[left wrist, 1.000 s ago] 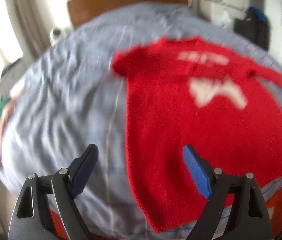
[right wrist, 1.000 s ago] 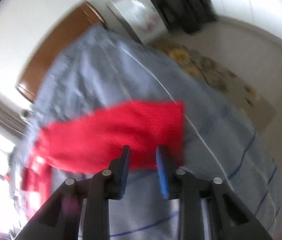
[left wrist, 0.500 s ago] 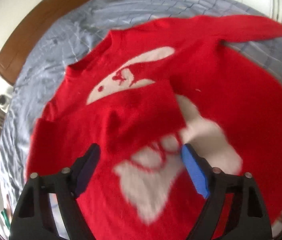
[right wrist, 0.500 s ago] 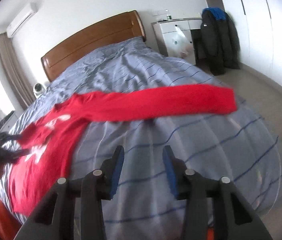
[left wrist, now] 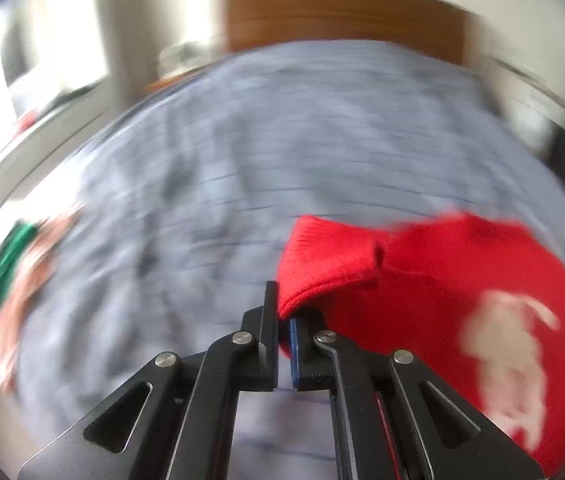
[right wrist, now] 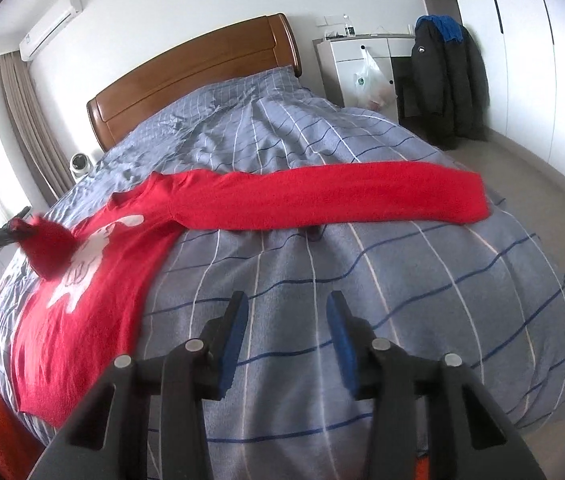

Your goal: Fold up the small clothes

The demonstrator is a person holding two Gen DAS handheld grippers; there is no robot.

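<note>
Blue-grey striped bedding covered the bed (right wrist: 362, 280) that served as the folding surface, with a wooden headboard (right wrist: 194, 76) at its far end. On it lay the red sweater (right wrist: 94, 280), face up with its white print showing, ahead and to the left of the right hand-held gripper (right wrist: 286, 336). Its body ran lengthwise from the neckline, toward the headboard, down to the hem at the near edge of the bed, while one sleeve (right wrist: 330, 196) stretched out flat across the bed, at right angles to the body, its cuff well ahead of the right hand-held gripper. That hand-held gripper hung partly parted above bare bedding with nothing between its pads; its jaws had just been opening. The left hand-held gripper (left wrist: 284, 320) had just snapped closed and pinched the other sleeve's cuff (left wrist: 330, 260), lifted clear of the sweater's body. The step in hand looked like folding the sleeves in; the next move probably called for carrying the pinched cuff across the chest and laying it flat, then the right hand-held gripper reaching forward for the outstretched sleeve.
</note>
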